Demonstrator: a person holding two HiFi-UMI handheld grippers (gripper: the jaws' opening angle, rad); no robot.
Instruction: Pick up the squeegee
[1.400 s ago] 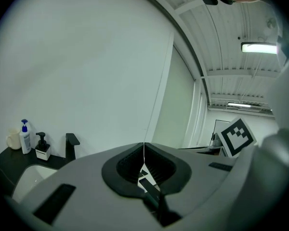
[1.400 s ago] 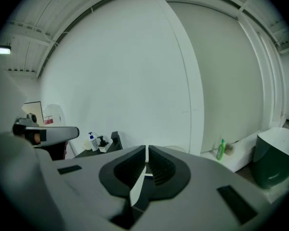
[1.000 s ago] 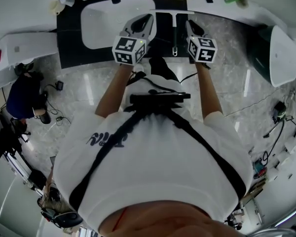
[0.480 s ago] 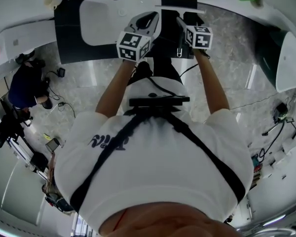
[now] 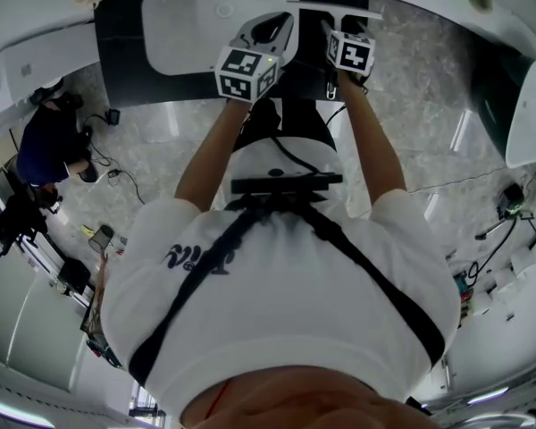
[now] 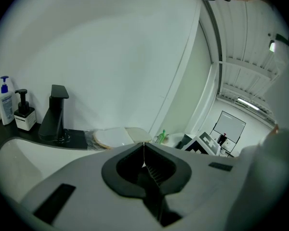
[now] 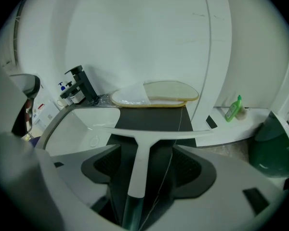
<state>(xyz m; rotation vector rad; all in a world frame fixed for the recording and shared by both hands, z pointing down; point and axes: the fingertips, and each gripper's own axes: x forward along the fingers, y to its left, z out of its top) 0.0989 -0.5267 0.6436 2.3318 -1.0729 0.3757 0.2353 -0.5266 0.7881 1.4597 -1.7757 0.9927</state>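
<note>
A white T-shaped squeegee (image 5: 335, 10) lies on the black counter (image 5: 125, 52) to the right of the sink. In the right gripper view the squeegee (image 7: 137, 165) runs between my jaws, blade (image 7: 149, 134) farthest from me, and the handle's near end is translucent green. My right gripper (image 7: 147, 151) is open, its pads standing clear on either side of the handle. It hangs over the handle in the head view, right gripper (image 5: 332, 32). My left gripper (image 5: 272, 27) hovers over the sink's right edge. The left gripper (image 6: 143, 150) is shut with nothing between its pads.
A white sink (image 5: 188, 25) fills the counter's left part, with a black faucet (image 6: 53, 114) and soap bottles (image 6: 6, 100) behind it. Oval plates (image 7: 159, 94) lie at the counter's back, and a green bottle (image 7: 233, 109) and a dark green bin (image 7: 274, 148) stand to the right. A person (image 5: 45, 150) crouches on the floor at left.
Both grippers have dropped and moved toward the counter. The right one now straddles the squeegee handle; the left one has come over the sink's edge.
</note>
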